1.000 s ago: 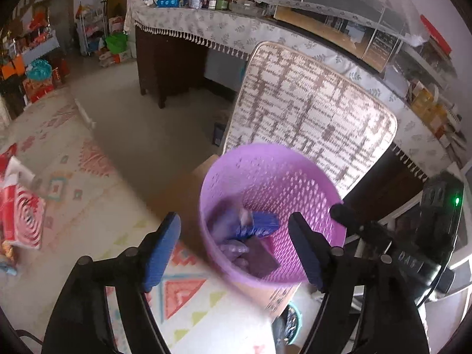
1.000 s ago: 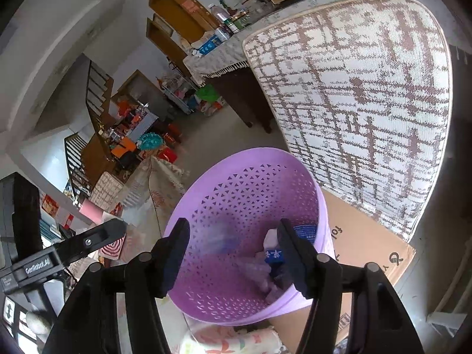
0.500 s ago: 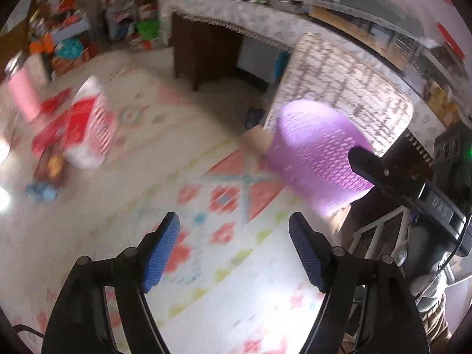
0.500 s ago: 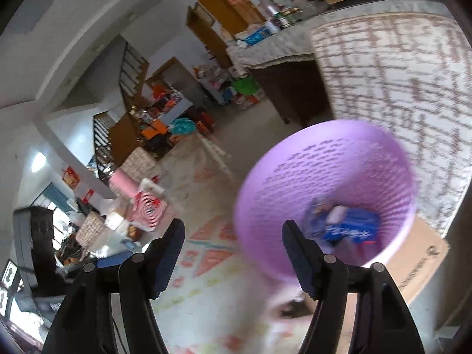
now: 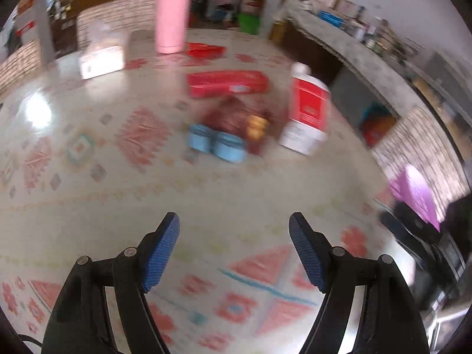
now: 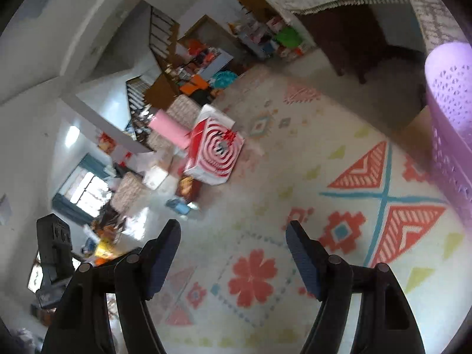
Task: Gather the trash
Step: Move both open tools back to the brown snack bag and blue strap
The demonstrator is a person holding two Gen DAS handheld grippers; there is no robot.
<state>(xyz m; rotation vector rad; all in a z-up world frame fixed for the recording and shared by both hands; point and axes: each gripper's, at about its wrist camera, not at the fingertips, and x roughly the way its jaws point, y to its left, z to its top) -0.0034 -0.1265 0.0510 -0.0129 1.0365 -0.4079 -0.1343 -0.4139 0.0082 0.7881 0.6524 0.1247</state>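
We hold both hand-held grippers, left (image 5: 234, 236) and right (image 6: 233, 243), apart and empty above the surface (image 5: 88, 194). The dark red wrapper (image 5: 236, 118) looks light and crinkly, so we judge its near edge the best hold.

Both the left gripper (image 5: 234, 230) and right gripper (image 6: 233, 237) have black arms with round silver screws and ribbed blue fingertip pads (image 5: 160, 252).

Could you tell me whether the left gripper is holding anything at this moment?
No, the left gripper is open with only patterned tablecloth between its fingers.
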